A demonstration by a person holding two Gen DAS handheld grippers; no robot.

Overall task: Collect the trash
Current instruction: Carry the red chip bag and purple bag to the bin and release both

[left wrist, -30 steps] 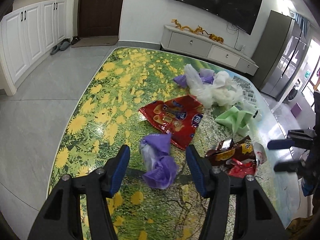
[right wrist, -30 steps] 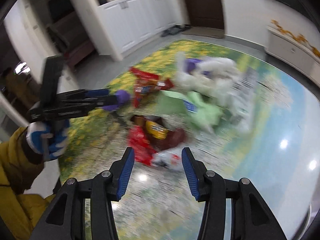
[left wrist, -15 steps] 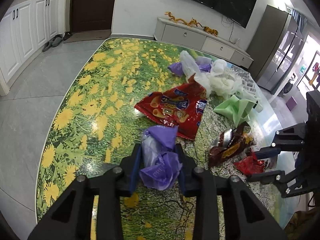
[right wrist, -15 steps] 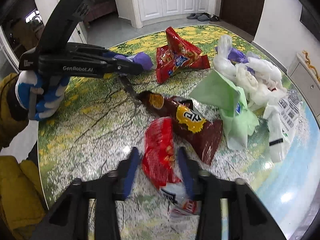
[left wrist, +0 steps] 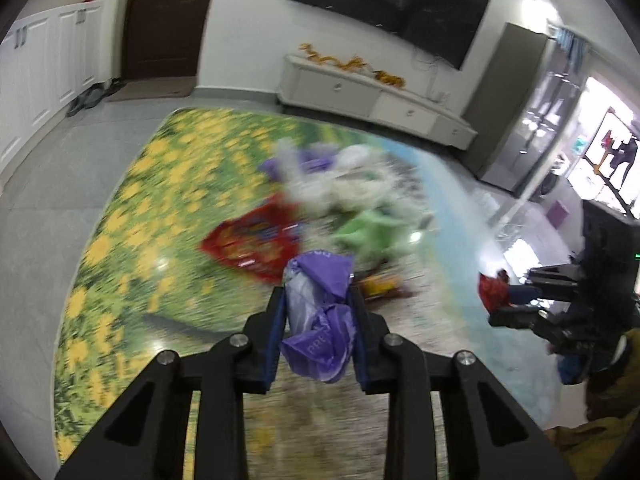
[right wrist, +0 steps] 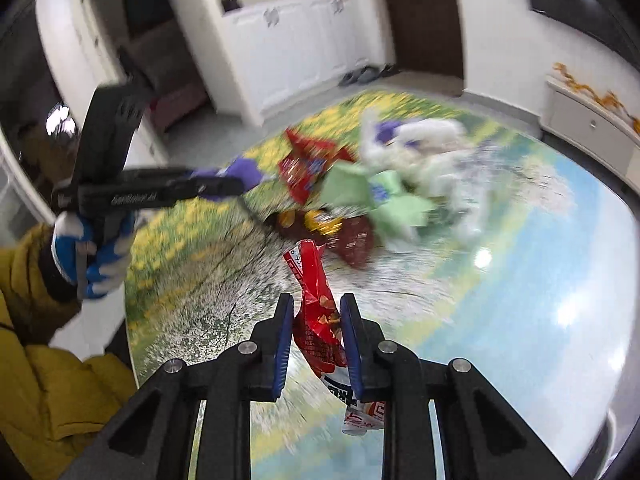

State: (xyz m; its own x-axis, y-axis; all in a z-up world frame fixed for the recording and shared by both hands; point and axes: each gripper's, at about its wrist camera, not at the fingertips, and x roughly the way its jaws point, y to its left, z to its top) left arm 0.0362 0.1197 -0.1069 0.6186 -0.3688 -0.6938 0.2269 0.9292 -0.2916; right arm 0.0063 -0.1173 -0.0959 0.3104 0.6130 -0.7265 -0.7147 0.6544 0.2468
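My left gripper [left wrist: 317,304] is shut on a crumpled purple plastic bag [left wrist: 320,320] and holds it above the flower-print table [left wrist: 120,240]. My right gripper [right wrist: 317,312] is shut on a red snack wrapper [right wrist: 318,312] and holds it lifted off the table; it also shows in the left wrist view [left wrist: 494,292]. The left gripper with the purple bag shows in the right wrist view [right wrist: 240,178]. On the table lie a red chip bag [left wrist: 256,242], a green bag [left wrist: 372,232], a dark brown wrapper [right wrist: 352,236] and white plastic bags [left wrist: 344,188].
The table is round-edged with a glossy top; its near edge [right wrist: 132,320] is by the person's yellow jacket [right wrist: 52,380]. A white TV cabinet [left wrist: 372,96], white cupboards [left wrist: 44,64] and a dark door [left wrist: 168,20] stand around the room.
Both grippers closed on their trash, then lifted: the left raised the purple bag, the right raised the red wrapper off the table. Both views are blurred by motion.
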